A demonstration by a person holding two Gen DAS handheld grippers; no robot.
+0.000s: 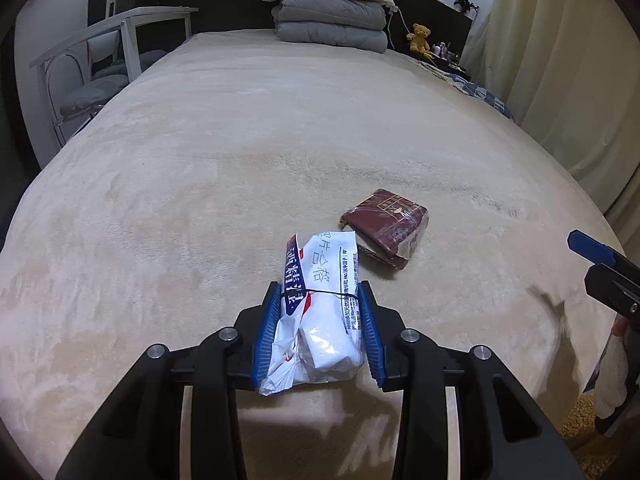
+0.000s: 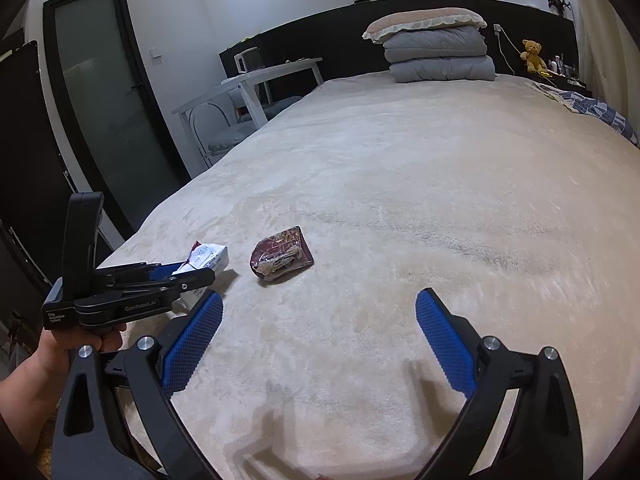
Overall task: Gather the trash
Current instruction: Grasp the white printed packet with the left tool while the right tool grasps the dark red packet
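My left gripper [image 1: 320,300] is clamped on the crumpled white plastic wrapper with blue and red print [image 1: 320,312], held at the near edge of the beige plush bed cover [image 1: 280,140]. My right gripper [image 2: 320,320] stands released and carries nothing. The dark red crinkled packet [image 2: 282,254] lies on the cover just beyond; I judge the right should descend squarely over it and pinch film, not fabric.
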